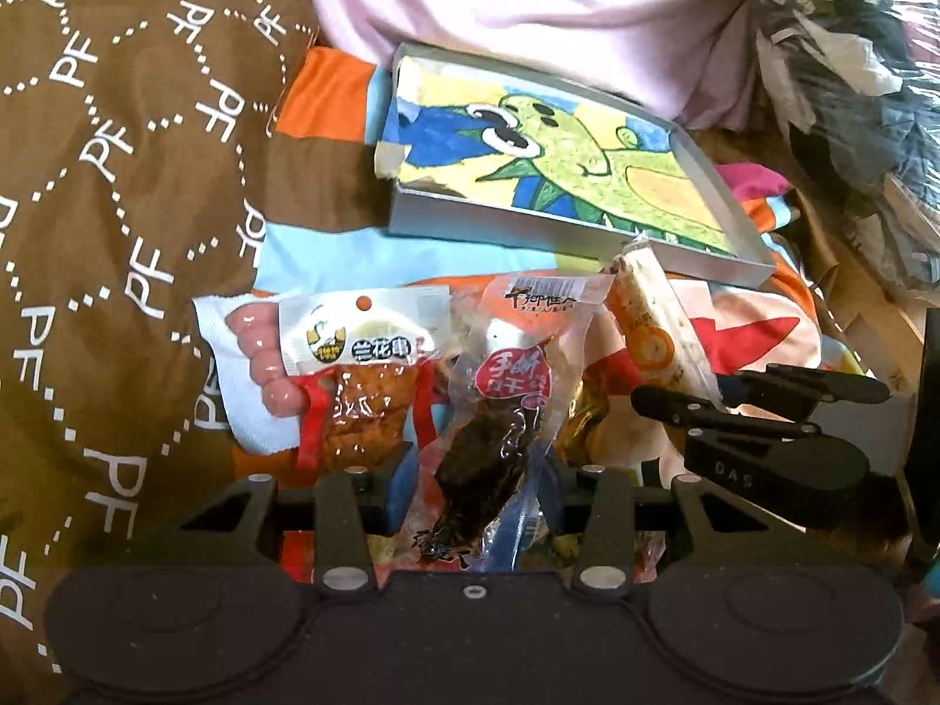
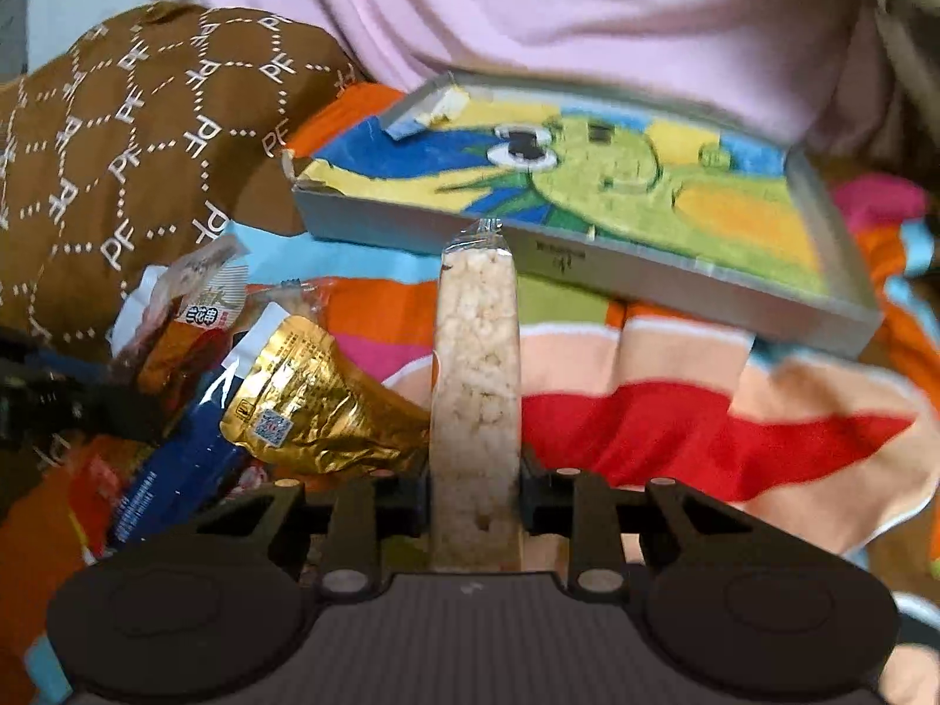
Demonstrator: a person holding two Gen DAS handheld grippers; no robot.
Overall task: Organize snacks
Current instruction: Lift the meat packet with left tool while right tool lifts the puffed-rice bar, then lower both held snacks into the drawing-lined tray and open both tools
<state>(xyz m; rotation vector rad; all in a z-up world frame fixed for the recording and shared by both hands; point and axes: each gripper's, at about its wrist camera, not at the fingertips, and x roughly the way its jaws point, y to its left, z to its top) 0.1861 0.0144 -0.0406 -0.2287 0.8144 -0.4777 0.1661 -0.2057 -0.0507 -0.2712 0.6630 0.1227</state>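
Observation:
My right gripper is shut on a clear-wrapped puffed rice bar and holds it upright above the colourful blanket, short of the grey box lid with a green cartoon drawing. The bar also shows in the left wrist view, with the right gripper at the right. My left gripper has its jaws apart around a clear packet of dark dried meat. An orange tofu snack packet lies just left of it.
A gold foil packet, a blue packet and other snacks lie in a pile on the left. A brown patterned quilt rises at the left, a pink cloth behind the lid. A dark bag sits far right.

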